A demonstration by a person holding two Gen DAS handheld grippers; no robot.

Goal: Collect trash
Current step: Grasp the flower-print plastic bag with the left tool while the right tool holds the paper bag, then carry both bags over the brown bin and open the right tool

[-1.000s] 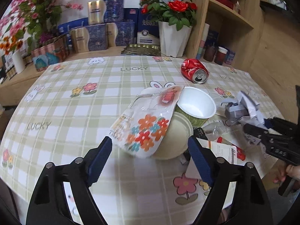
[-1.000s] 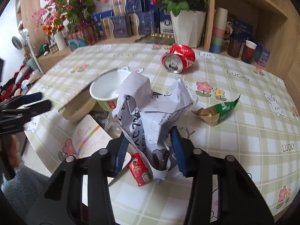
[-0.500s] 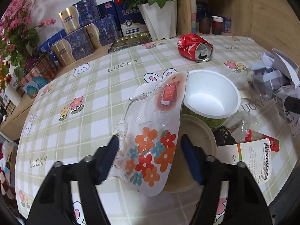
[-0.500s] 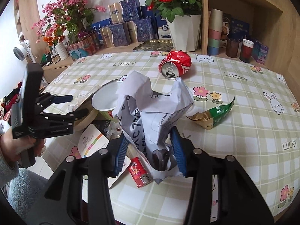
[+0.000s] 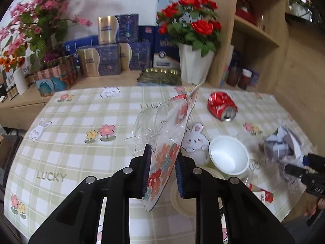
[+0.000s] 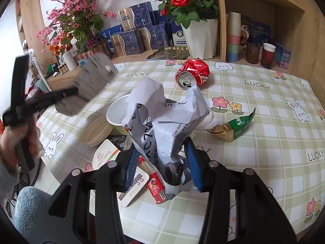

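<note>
My left gripper [image 5: 161, 156] holds a clear plastic package with printed flowers [image 5: 168, 122] upright above the checked tablecloth [image 5: 81, 126]; its jaws are closing, and the blue pads press on the package's lower end. In the right wrist view that gripper [image 6: 67, 92] and the package [image 6: 91, 77] are blurred at the left. My right gripper [image 6: 161, 148] is shut on a crumpled white paper wad [image 6: 162, 111], held low over the table. The wad [image 5: 282, 144] is also in the left wrist view, at the far right.
A crushed red can [image 6: 193, 73] lies behind the wad. A white cup [image 5: 229, 156] stands by a tan lid [image 6: 95, 130]. A green-gold wrapper [image 6: 233, 128], a red packet [image 6: 156, 185] and a card [image 6: 132, 185] lie close by. A rose vase [image 5: 195, 67] and boxes stand behind.
The left gripper's jaws have narrowed onto the flowered package and lifted it off the cup and lid, tipping it upright. The right gripper keeps its hold on the paper wad.
</note>
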